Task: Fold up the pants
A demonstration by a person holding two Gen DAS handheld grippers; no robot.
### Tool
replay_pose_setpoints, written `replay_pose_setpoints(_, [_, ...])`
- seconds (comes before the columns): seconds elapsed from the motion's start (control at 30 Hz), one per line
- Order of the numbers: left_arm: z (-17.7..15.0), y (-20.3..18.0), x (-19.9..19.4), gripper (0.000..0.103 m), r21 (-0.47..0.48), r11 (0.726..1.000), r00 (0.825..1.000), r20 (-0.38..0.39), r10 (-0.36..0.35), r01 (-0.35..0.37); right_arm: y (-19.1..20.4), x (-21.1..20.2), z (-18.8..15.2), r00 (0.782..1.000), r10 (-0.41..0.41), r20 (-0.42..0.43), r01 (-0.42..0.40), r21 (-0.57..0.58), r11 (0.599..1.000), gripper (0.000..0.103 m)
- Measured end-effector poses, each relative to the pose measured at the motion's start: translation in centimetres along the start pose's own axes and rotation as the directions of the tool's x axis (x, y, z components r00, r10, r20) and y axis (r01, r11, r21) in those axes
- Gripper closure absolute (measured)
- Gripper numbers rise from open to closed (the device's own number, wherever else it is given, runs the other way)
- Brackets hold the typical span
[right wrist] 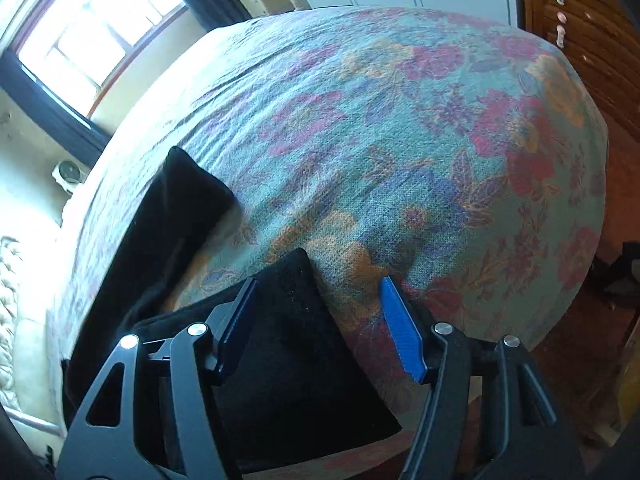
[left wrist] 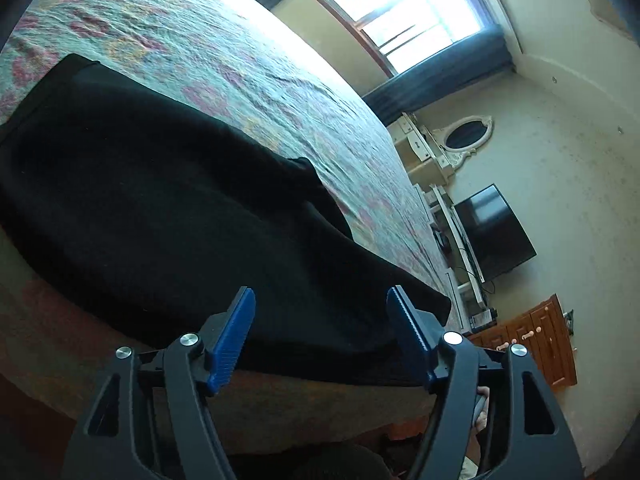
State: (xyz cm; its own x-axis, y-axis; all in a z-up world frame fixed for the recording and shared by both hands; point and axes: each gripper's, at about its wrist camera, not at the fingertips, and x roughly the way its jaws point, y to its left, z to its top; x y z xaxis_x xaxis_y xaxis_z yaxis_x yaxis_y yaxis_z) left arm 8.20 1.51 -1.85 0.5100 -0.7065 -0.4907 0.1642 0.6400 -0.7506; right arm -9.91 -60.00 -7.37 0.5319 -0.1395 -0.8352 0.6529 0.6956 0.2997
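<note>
Black pants lie spread on the flowered bedspread, reaching the bed's near edge. My left gripper is open and empty, its blue pads hovering over the pants' near edge. In the right wrist view the pants show two dark ends, one just under the fingers and one farther left. My right gripper is open and empty, straddling the edge of the nearer end, its left finger over the cloth and its right finger over the bedspread.
A bright window with dark curtains is beyond the bed. A black TV and white shelves stand by the wall. A wooden dresser is at the right; it also shows in the right wrist view.
</note>
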Motion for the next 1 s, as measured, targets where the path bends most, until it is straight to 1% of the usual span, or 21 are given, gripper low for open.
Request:
replay_pose_setpoints(0.03, [-0.3,-0.7,0.9,0.030,0.006,1.000,1.000,-0.019,-0.004,0.005,1.0,-0.5,-0.4,1.000,-0.025,0.000,0.025,-0.060,0.998,0.061])
replay_pose_setpoints(0.07, [-0.5,-1.4,1.8,0.030,0.013,1.000,0.999,-0.038,-0.008,0.009,1.4,-0.3,-0.4,1.000,-0.019,-0.001,0.019,-0.098,0.995,0.066])
replay_pose_setpoints(0.1, [-0.8,-2.0,2.8,0.030,0.019,1.000,0.998,-0.057,-0.015,0.016,1.8,-0.3,-0.5,1.000,0.005,-0.009,-0.006,-0.123,0.992,0.084])
replay_pose_setpoints(0.13, [-1.0,-2.5,3.6,0.030,0.025,0.999,0.997,-0.071,-0.020,0.022,2.3,-0.3,-0.5,1.000,0.003,-0.013,-0.005,-0.151,0.989,0.088])
replay_pose_setpoints(0.23, [-1.7,-3.8,6.2,0.030,0.034,0.999,0.994,-0.111,-0.022,0.026,3.0,-1.0,0.3,1.000,0.021,0.011,-0.018,-0.227,0.974,0.093])
replay_pose_setpoints(0.33, [-2.5,-5.0,8.3,0.030,0.027,0.999,0.989,-0.142,-0.036,0.040,2.1,-3.9,3.5,0.993,0.051,0.106,-0.025,-0.230,0.973,0.095])
replay_pose_setpoints(0.4, [-2.9,-6.0,9.6,0.029,0.035,0.998,0.987,-0.154,-0.042,0.048,1.9,-4.5,5.4,0.989,0.068,0.135,-0.033,-0.245,0.969,0.095])
replay_pose_setpoints(0.47, [-3.4,-6.6,10.4,0.029,0.041,0.997,0.985,-0.162,-0.054,0.061,2.4,-4.1,6.3,0.985,0.047,0.166,0.005,-0.295,0.955,0.095])
replay_pose_setpoints(0.5, [-3.6,-6.9,10.7,0.029,0.042,0.997,0.985,-0.164,-0.060,0.068,2.7,-3.4,6.5,0.987,0.029,0.159,0.022,-0.311,0.950,0.095])
replay_pose_setpoints(0.53, [-3.8,-7.2,11.2,0.029,0.042,0.996,0.984,-0.165,-0.067,0.075,2.8,-2.4,6.4,0.989,-0.004,0.150,0.053,-0.323,0.945,0.097])
replay_pose_setpoints(0.57, [-4.0,-7.3,11.6,0.029,0.038,0.996,0.983,-0.167,-0.076,0.083,2.4,-1.1,6.5,0.985,-0.076,0.152,0.123,-0.330,0.936,0.103])
replay_pose_setpoints(0.6, [-4.2,-7.5,12.1,0.029,0.030,0.996,0.982,-0.168,-0.082,0.088,1.7,-0.2,6.0,0.985,-0.112,0.128,0.149,-0.326,0.934,0.103])
replay_pose_setpoints(0.63, [-4.5,-7.5,12.6,0.029,0.015,0.995,0.981,-0.170,-0.090,0.094,0.5,1.1,5.9,0.991,-0.116,0.070,0.132,-0.289,0.948,0.103])
replay_pose_setpoints(0.67, [-4.7,-7.2,12.9,0.029,-0.004,0.995,0.979,-0.176,-0.104,0.105,-0.6,1.3,5.7,0.995,-0.079,0.061,0.091,-0.243,0.966,0.103])
replay_pose_setpoints(0.73, [-5.3,-7.2,13.9,0.028,-0.044,0.992,0.973,-0.195,-0.127,0.121,-1.5,-0.1,5.8,0.986,-0.106,0.132,0.128,-0.177,0.976,0.101])
replay_pose_setpoints(0.77, [-5.6,-7.2,14.4,0.028,-0.059,0.990,0.970,-0.202,-0.139,0.129,-1.7,-1.2,5.9,0.983,-0.088,0.164,0.112,-0.143,0.983,0.097])
replay_pose_setpoints(0.8, [-5.9,-7.1,14.8,0.028,-0.073,0.988,0.967,-0.207,-0.152,0.140,-1.8,-2.3,5.9,0.983,-0.029,0.184,0.048,-0.105,0.993,0.093])
replay_pose_setpoints(0.83, [-6.2,-7.1,15.2,0.028,-0.084,0.986,0.964,-0.213,-0.162,0.147,-2.0,-3.2,6.1,0.980,0.061,0.192,-0.050,-0.061,0.997,0.079])
replay_pose_setpoints(0.87, [-6.4,-7.2,15.5,0.028,-0.094,0.983,0.961,-0.218,-0.172,0.155,-2.0,-3.5,6.3,0.971,0.150,0.185,-0.150,-0.011,0.989,0.069])
replay_pose_setpoints(0.9, [-6.8,-7.3,15.9,0.028,-0.101,0.982,0.959,-0.221,-0.179,0.159,-1.9,-3.5,6.5,0.961,0.223,0.164,-0.232,0.037,0.972,0.052])
replay_pose_setpoints(1.0, [-7.5,-8.0,16.8,0.025,-0.104,0.980,0.959,-0.213,-0.187,0.168,-0.8,-1.0,7.2,0.915,0.393,0.087,-0.402,0.146,0.904,0.050])
